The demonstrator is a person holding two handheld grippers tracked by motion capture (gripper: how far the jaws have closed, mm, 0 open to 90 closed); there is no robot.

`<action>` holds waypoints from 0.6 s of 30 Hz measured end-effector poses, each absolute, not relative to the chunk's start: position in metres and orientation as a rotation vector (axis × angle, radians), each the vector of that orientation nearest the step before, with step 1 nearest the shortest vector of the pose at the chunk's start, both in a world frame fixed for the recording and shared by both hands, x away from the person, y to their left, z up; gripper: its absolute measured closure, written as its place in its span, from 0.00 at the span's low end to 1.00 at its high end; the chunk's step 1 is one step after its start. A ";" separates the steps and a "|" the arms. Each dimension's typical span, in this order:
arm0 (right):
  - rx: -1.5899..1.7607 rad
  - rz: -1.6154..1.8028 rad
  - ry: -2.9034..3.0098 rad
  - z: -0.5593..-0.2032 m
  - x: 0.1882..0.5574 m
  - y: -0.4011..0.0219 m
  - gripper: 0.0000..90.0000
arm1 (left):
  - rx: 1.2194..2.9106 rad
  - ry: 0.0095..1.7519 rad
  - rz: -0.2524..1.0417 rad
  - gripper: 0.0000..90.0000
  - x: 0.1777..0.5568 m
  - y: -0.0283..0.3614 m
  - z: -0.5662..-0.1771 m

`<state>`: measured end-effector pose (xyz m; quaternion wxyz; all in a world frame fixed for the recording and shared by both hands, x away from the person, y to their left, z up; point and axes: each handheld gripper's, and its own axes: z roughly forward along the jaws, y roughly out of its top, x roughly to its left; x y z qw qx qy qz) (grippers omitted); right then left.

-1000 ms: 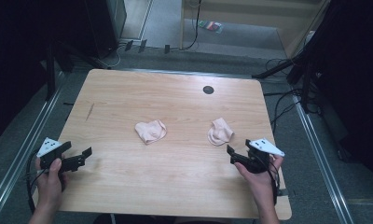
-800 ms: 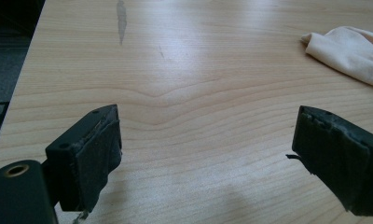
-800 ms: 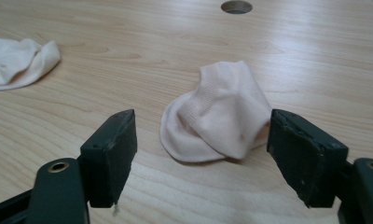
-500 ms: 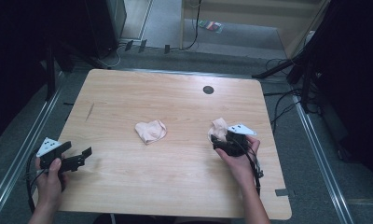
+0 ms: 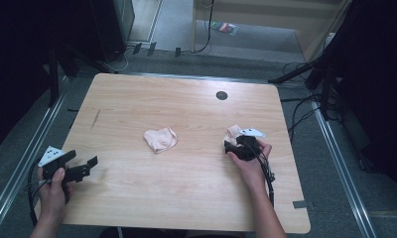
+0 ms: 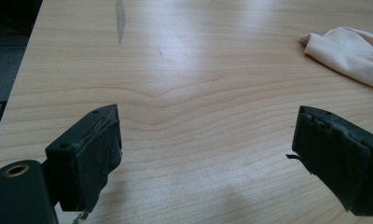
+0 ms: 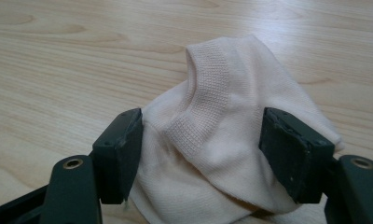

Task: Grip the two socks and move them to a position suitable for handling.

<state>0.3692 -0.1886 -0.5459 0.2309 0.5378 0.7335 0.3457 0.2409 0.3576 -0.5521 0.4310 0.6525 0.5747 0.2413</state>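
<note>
Fabric of the crumpled pale-pink knit sock point(image 7: 226, 135) at frame centre looked soft and light, its bunched middle straddled by the right tool point(image 7: 201, 140), jaws closing, not yet pinching.

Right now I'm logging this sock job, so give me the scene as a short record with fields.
surface: wooden table
right sock: crumpled, between the right claw's jaws
right claw: jaws have just been closing, pads at the sock's sides, grip not certain
left sock: crumpled at table centre, untouched
left claw: open, holding nothing, over bare wood
</note>
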 end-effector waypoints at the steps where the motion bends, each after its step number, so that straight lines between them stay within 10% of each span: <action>1: 1.489 0.945 2.001 -0.546 0.369 -0.189 0.38 | 1.627 1.435 0.603 0.10 0.241 0.357 -0.552; 8: 1.525 0.926 1.892 -0.548 0.366 -0.195 0.79 | 1.627 1.440 0.609 0.10 0.241 0.357 -0.552; 18: 1.507 1.027 1.851 -0.524 0.351 -0.206 0.91 | 1.615 1.429 0.649 0.09 0.239 0.350 -0.547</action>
